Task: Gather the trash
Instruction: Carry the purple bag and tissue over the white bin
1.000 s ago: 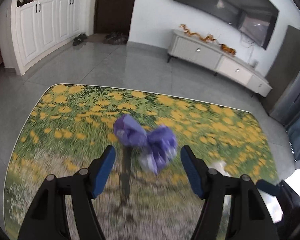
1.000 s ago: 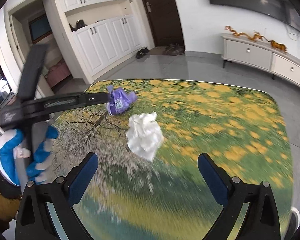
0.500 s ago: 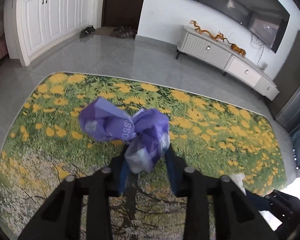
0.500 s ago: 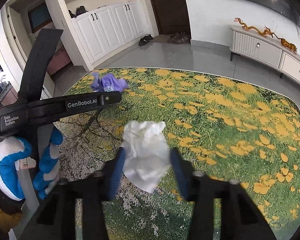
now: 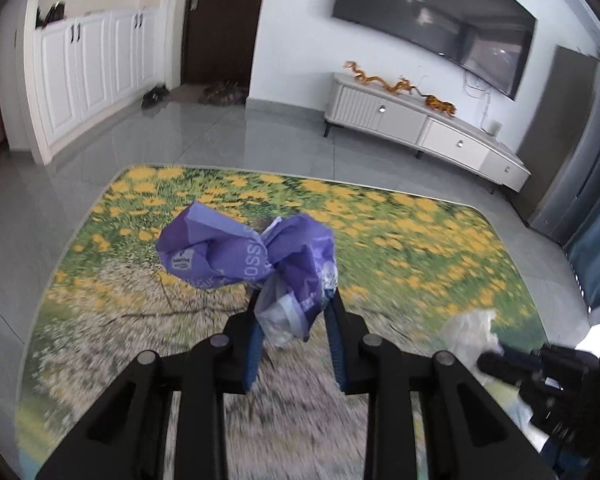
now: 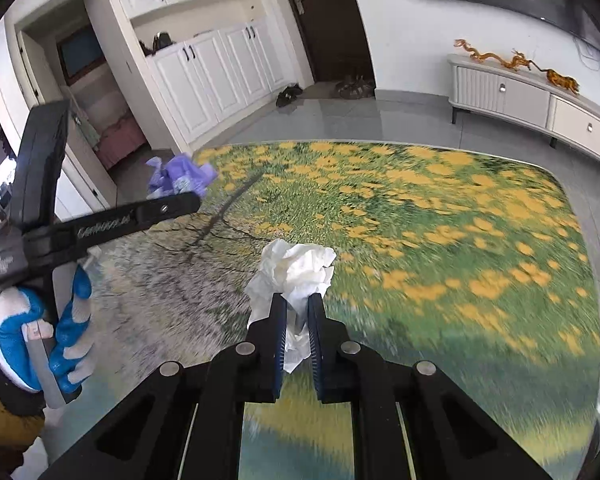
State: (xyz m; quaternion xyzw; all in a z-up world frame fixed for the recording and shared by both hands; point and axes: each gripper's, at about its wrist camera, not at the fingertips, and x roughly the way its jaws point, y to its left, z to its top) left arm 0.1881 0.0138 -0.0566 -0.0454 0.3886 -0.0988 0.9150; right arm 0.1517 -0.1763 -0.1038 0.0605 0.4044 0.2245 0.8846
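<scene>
My left gripper [image 5: 294,308] is shut on a crumpled purple wrapper [image 5: 252,258] and holds it lifted above the flower-print table [image 5: 399,236]. The same wrapper [image 6: 180,176] shows at the tip of the left gripper in the right wrist view. My right gripper [image 6: 297,304] is shut on a crumpled white tissue [image 6: 296,268], also lifted off the table [image 6: 439,240]. That tissue [image 5: 471,328] shows blurred at the lower right of the left wrist view.
The table has a rounded far edge, with grey tiled floor beyond. A white TV cabinet [image 5: 419,128] stands against the far wall and white cupboards [image 6: 204,76] at the left. A gloved hand [image 6: 36,336] holds the left gripper's handle.
Both grippers closed from open, the left on the purple wrapper and the right on the white tissue. Both have since risen off the table with their loads.
</scene>
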